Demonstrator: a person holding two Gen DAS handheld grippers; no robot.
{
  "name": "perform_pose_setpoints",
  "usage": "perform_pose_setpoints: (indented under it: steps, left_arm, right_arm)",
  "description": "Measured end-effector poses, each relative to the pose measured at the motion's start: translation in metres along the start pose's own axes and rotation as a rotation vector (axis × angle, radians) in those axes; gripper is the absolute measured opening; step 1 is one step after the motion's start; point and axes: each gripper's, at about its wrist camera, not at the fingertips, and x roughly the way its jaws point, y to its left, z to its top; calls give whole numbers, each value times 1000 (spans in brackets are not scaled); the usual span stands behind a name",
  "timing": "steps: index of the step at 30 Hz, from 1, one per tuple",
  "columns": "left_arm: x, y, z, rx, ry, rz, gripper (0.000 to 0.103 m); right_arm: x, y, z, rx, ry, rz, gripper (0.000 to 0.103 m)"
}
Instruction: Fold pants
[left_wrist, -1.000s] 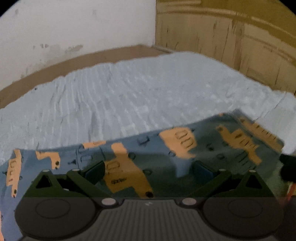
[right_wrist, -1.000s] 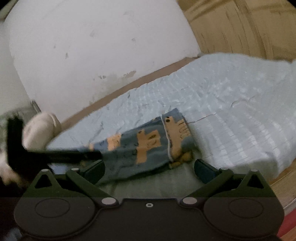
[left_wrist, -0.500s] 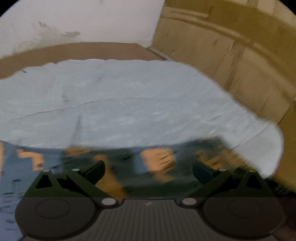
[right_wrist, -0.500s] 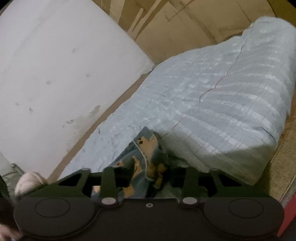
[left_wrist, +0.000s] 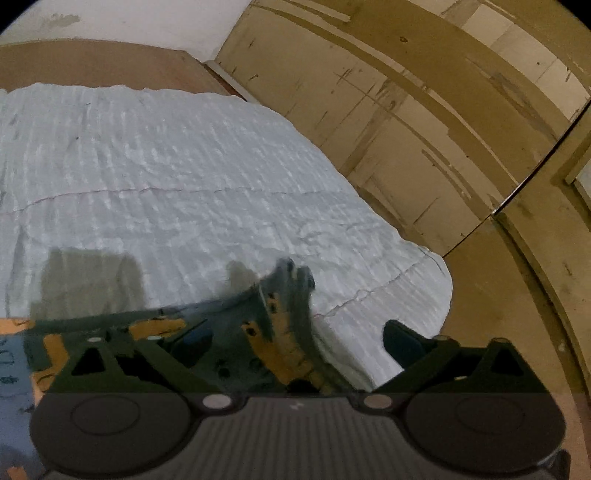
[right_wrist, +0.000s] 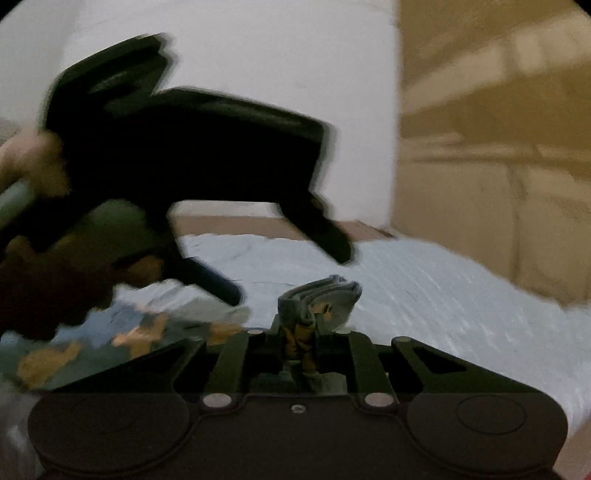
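The pants (left_wrist: 273, 332) are blue-grey with orange vehicle prints and lie on a pale blue quilt (left_wrist: 184, 177). In the left wrist view a bunched end of them rises between the fingers of my left gripper (left_wrist: 295, 338), which is open over the cloth. My right gripper (right_wrist: 301, 332) is shut on a gathered end of the pants (right_wrist: 321, 295), which sticks up above the jaws. The rest of the pants (right_wrist: 122, 332) trails off to the left. The left gripper (right_wrist: 288, 266) shows blurred in the right wrist view, open, above the cloth.
The quilt covers a bed with a brown board (left_wrist: 92, 62) along the far side. A white wall (right_wrist: 277, 74) stands behind. Tan wooden panels (left_wrist: 424, 110) stand to the right, close to the bed's corner (left_wrist: 436, 280).
My right gripper has shut on the pants' end and lifted it. My left gripper has swung right toward that end and stays open. The flat pants are now bunched at the right end.
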Motion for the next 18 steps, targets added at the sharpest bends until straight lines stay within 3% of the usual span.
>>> perform_pose_setpoints:
  steps: [2, 4, 7, 9, 18]
  left_arm:
    - [-5, 8, -2, -24, 6, 18, 79]
    - [-8, 17, -5, -58, 12, 42, 53]
    - [-26, 27, -12, -102, -20, 135, 26]
    - [-41, 32, -18, -121, -45, 191, 17]
    - [-82, 58, -48, -140, -68, 356, 16]
  right_arm:
    - [-2, 13, 1, -50, -14, 33, 14]
    - [-6, 25, 2, -87, -24, 70, 14]
    - [-10, 41, 3, -123, -33, 114, 14]
    - [-13, 49, 3, -129, -37, 143, 14]
    - [-12, 81, 2, -164, -8, 275, 14]
